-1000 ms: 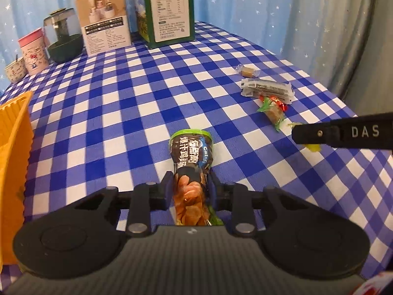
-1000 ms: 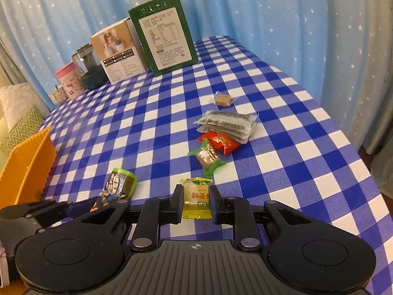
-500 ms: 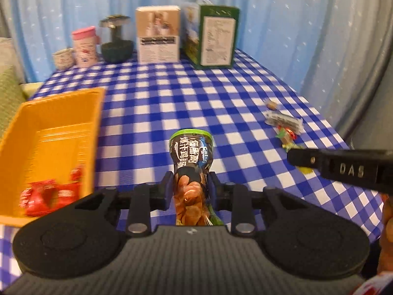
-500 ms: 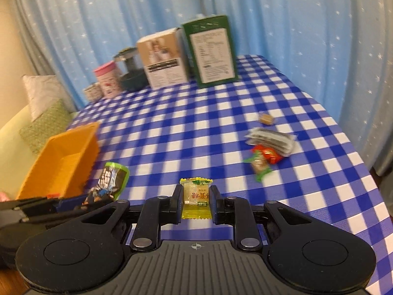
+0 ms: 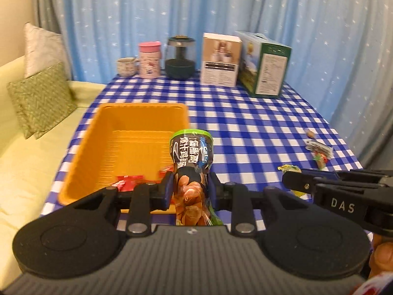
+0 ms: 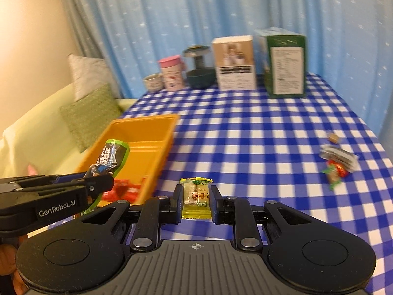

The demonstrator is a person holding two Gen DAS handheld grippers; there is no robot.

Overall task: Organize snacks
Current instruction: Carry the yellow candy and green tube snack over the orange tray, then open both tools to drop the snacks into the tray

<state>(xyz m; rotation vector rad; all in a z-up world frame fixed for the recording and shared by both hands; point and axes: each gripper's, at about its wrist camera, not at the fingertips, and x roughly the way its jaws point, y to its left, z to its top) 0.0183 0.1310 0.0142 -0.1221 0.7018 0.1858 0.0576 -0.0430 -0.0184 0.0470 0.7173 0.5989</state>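
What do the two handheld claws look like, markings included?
Both are matte black plastic with two round discs on a ribbed grey body, silver pivot screws and blue-padded fingers. The left claw reads "GenRobot.AI" in white on its side in the right wrist view; the right claw reads "DAS". No cables visible.

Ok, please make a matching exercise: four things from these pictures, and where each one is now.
Things:
1. black packet
2. yellow candy
3. red wrappers
4. green box

Places:
A. at the table's far end
B. in the right gripper
C. inside the orange bin
D. in the left gripper

Pairs: 1-D, 2-B, 3-C, 4-A
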